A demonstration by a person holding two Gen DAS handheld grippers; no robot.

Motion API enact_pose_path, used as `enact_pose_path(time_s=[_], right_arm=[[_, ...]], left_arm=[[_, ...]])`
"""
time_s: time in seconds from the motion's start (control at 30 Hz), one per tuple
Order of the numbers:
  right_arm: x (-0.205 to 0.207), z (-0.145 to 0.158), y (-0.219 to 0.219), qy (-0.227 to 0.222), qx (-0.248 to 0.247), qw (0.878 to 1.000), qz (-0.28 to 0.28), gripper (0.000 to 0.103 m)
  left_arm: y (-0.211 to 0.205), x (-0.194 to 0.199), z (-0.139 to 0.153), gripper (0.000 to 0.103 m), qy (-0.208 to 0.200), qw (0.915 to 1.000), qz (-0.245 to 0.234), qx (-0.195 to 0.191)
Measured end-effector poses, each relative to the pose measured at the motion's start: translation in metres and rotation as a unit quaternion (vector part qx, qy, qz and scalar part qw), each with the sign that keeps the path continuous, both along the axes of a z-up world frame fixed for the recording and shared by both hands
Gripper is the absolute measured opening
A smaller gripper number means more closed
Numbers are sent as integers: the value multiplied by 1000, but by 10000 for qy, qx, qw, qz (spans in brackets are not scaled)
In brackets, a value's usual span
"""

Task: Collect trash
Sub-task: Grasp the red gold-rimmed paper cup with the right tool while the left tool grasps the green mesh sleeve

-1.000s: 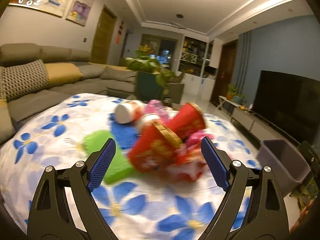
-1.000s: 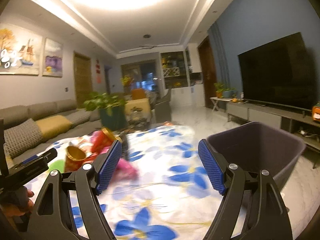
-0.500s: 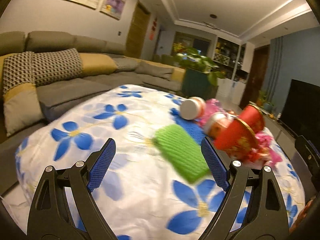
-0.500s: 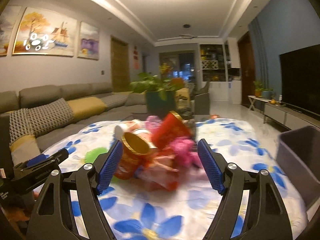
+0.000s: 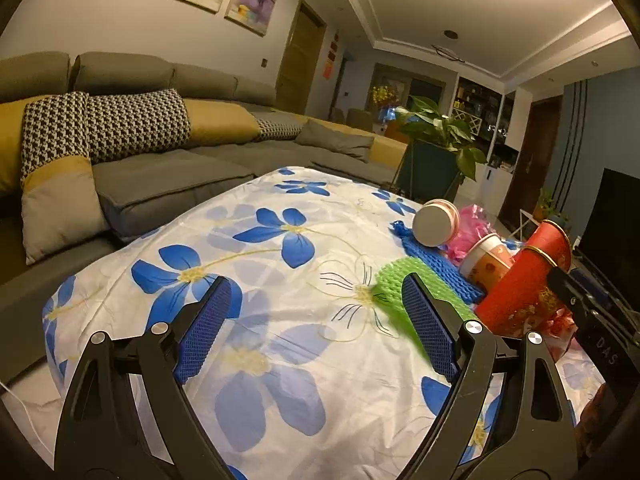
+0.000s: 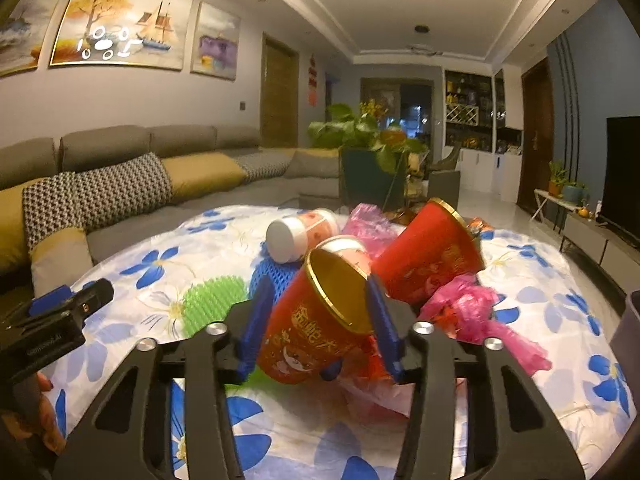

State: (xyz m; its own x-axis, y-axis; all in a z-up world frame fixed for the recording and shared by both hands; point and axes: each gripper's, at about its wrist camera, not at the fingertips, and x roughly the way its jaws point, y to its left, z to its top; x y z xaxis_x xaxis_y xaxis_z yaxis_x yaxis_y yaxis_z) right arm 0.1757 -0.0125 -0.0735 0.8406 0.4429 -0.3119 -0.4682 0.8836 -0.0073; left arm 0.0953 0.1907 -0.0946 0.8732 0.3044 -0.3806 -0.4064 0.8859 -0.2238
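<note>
1. Fingers of the right gripper (image 6: 320, 316): the two blue-padded fingers (image 6: 258, 320) sit on either side of a red paper cup with a gold rim (image 6: 320, 320). The pads lie against its walls, so the cup is clamped between them. The cup is tilted, its open mouth turned up and toward the camera.
2. Fingers of the left gripper (image 5: 316, 322): spread wide with nothing between them, above a bare part of the floral tablecloth (image 5: 280, 360), white with blue flowers.
3. Trash pile, seen from the right wrist: a second red cup (image 6: 432, 256) lies on its side just behind the held cup. A white-bottomed paper cup (image 6: 298, 236) lies tipped over beyond it, and a small patterned cup (image 6: 352, 250) sits between these.
4. Soft trash: pink plastic bags (image 6: 472, 312) are bunched to the right of the cups. A blue foam net (image 6: 272, 276) and a green foam net (image 6: 212, 300) lie flat on the cloth to the left, touching one another.
5. Bin: a grey bin edge (image 6: 628, 328) shows at the far right, apart from the pile.
6. Surroundings: a grey sofa (image 5: 160, 160) with patterned cushions stands behind the table. A potted plant (image 5: 440, 136) stands beyond its far end.
</note>
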Motion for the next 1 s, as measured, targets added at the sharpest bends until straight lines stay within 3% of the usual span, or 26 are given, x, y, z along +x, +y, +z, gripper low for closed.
enact_pose_path(time_s=[0.1,0.27,0.4,0.47,0.67,1.0], right_arm=[[-3,0,-3,52,20,9998,165,38],[-8,-3,0,212,-86,9984,511,20],[-11,-5,4,254,-166,9979,566,17],[-12,-6,6,271,-214,9976,600,6],[-22,-1,0,66,-140,9984,542,5],[-49,29,-41,-434,579,9973,151,5]], left_arm=[[0,3,-2,85,14,10000,-37,-27],[-5,5,-2,85,14,9999,-135,-35],[-12,4,-2,85,23,9998,-190,8],[-14,4,-1,85,33,9997,-222,14],[-23,4,-1,85,76,9993,-357,64],[-63,37,0,85,311,9927,-1120,319]])
